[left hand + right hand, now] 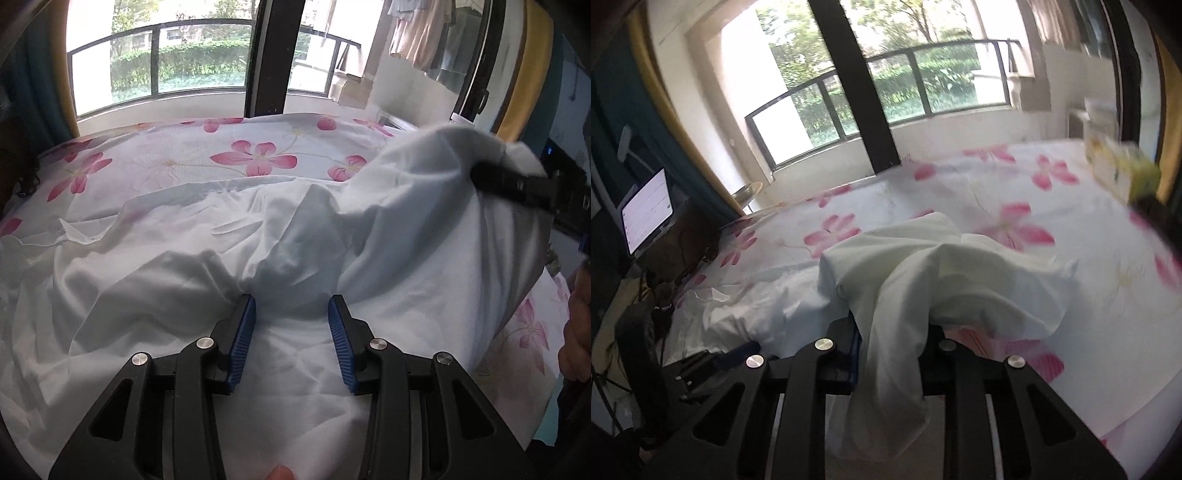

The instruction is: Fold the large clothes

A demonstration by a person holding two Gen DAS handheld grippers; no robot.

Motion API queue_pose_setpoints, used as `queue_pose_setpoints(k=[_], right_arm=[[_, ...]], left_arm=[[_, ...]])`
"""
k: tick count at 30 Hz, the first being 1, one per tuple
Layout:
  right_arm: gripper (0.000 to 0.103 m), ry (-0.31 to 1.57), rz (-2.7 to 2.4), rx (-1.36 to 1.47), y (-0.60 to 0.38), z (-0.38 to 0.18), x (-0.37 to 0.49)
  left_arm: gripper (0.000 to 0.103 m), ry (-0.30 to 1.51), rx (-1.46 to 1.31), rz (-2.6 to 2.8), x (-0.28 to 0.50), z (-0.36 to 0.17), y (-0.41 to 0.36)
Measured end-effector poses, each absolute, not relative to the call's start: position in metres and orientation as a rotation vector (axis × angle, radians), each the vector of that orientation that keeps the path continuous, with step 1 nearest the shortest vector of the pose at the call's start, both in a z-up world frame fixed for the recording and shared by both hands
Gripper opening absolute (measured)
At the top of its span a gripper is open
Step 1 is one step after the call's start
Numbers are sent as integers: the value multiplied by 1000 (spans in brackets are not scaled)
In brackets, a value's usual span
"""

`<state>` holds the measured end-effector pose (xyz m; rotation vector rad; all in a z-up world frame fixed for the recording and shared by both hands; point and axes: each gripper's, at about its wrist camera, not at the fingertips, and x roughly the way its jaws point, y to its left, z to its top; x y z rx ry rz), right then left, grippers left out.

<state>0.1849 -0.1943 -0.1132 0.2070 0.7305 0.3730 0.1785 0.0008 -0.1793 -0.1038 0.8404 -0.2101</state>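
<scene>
A large white garment (207, 280) lies crumpled on a bed with a pink-flower sheet (255, 155). My left gripper (291, 299) rests on the garment near its front. Its blue pads (242, 332) stand apart with cloth lying between and beneath them, and folds gather at the tips. At the right of the left wrist view my right gripper (480, 173) holds up a corner of the garment, which hangs as a tent. In the right wrist view the right gripper (894, 328) is shut on that white cloth (905, 266), which drapes over and hides its fingertips.
A window with a dark post (273, 55) stands behind the bed. A lit screen (646, 210) and dark clutter sit off the bed's left side. A yellow-green box (1115, 166) lies at the far right of the bed. A hand (576, 332) shows at the right edge.
</scene>
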Motion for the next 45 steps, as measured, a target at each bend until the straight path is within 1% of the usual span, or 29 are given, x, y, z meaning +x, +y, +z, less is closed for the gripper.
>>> queue_pose_setpoints(k=[6,9,14,18,25,30,34,36,39,40,41,43,45], right_arm=[[21,704,380,113,-156,-91,184],[21,700,383,83,-139,-86,184],[21,712,366,14,-113,-87,184],[21,717,359,-36,-94,-88,182],[21,734,413,-125,-41,-96,171],[22,771,460,-163,-7,-109,162],[27,803,492,-179,13,-118,155],[30,819,514,-193,21,-122,152],[39,838,553,-229,36,-127,146],[51,844,580,-225,39,-128,145],[71,850,624,-201,40,-128,144],[86,861,710,-133,42,-128,140],[86,858,758,-121,47,-128,133]], left_arm=[[42,845,-114,-246,180,-179,6],[42,841,-168,-279,179,-173,17],[42,670,-192,-242,149,-128,63],[42,601,-199,-139,127,-108,112],[42,642,-214,23,111,-121,178],[42,658,-244,75,99,-132,207],[42,668,-254,96,90,-136,222],[42,672,-253,102,84,-137,225],[42,680,-245,109,79,-138,228],[42,684,-238,112,77,-137,227],[42,688,-231,114,77,-138,227],[42,695,-215,119,75,-138,226],[42,697,-203,122,73,-136,225]])
